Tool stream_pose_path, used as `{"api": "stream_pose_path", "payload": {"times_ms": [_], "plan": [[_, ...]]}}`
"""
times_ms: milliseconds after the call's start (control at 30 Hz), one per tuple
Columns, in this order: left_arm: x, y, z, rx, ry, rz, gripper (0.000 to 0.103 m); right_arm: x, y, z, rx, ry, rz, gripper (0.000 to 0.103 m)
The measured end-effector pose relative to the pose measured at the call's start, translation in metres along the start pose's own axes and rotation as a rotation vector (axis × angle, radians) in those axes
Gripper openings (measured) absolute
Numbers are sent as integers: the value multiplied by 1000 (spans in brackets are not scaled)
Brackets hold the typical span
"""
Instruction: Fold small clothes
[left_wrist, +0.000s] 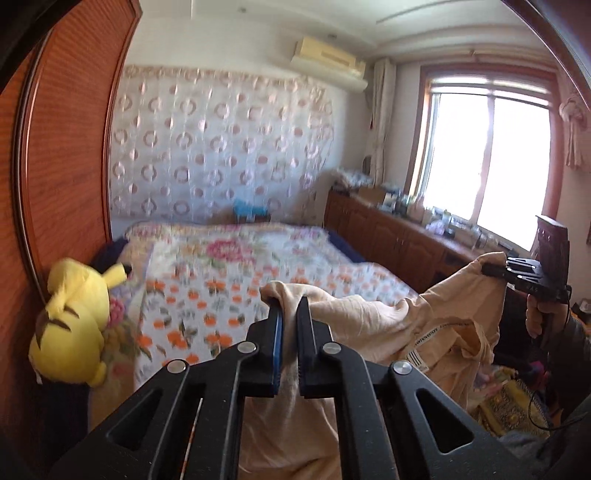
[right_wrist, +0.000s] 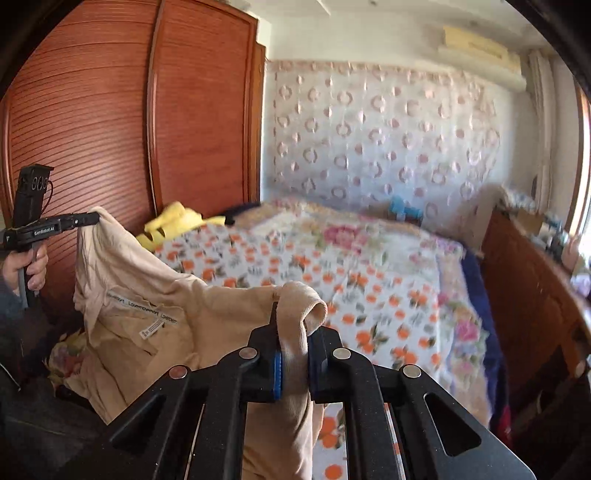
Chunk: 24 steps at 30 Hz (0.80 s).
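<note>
A small beige garment (left_wrist: 373, 325) hangs in the air between the two grippers, above the near end of the bed. My left gripper (left_wrist: 290, 306) is shut on one top corner of it; it also shows in the right wrist view (right_wrist: 94, 218) at the far left, clamping that corner. My right gripper (right_wrist: 293, 321) is shut on the other top corner, and shows in the left wrist view (left_wrist: 489, 267) at the right. The garment (right_wrist: 155, 306) sags between them, with a white label showing on its inner side.
The bed with a floral orange-patterned cover (left_wrist: 229, 280) lies ahead and below. A yellow plush toy (left_wrist: 74, 321) sits at the bed's left by the wooden wardrobe (right_wrist: 110, 110). A low wooden cabinet (left_wrist: 388, 236) with clutter runs under the window at right.
</note>
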<state>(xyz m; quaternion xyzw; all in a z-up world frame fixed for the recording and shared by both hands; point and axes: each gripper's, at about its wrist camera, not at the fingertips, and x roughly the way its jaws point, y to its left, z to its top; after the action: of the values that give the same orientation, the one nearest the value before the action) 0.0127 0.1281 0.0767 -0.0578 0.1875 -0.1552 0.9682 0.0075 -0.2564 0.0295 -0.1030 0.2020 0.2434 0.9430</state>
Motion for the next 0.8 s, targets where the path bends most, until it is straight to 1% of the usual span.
{"api": "stream_pose_path", "payload": {"times_ms": [100, 200, 233, 300, 367, 433, 467, 500, 567, 667, 733, 800], "plan": [[-18, -2, 37, 40, -81, 23, 7, -28, -3, 32, -44, -66, -27, 9], [-27, 0, 78, 66, -148, 41, 7, -54, -11, 65, -80, -145, -61, 9], [-26, 0, 91, 73, -165, 49, 7, -61, -15, 80, -93, -175, -79, 9], [-14, 3, 118, 91, -188, 90, 7, -64, -22, 106, -113, -210, -98, 9], [11, 9, 141, 93, -180, 111, 7, -51, -29, 131, -146, -221, -142, 9], [44, 21, 156, 91, -158, 154, 7, -23, -41, 152, -159, -204, -179, 9], [68, 32, 162, 88, -134, 175, 7, -5, -46, 158, -164, -185, -190, 9], [87, 41, 163, 89, -111, 196, 7, 11, -45, 162, -168, -168, -206, 9], [130, 59, 157, 92, -58, 230, 7, 55, -55, 168, -165, -128, -223, 10], [197, 86, 134, 66, 44, 240, 7, 122, -63, 168, -141, -60, -251, 10], [236, 100, 111, 54, 111, 251, 7, 168, -69, 162, -109, -4, -246, 10], [276, 114, 88, 43, 179, 257, 7, 216, -76, 149, -89, 61, -239, 10]]}}
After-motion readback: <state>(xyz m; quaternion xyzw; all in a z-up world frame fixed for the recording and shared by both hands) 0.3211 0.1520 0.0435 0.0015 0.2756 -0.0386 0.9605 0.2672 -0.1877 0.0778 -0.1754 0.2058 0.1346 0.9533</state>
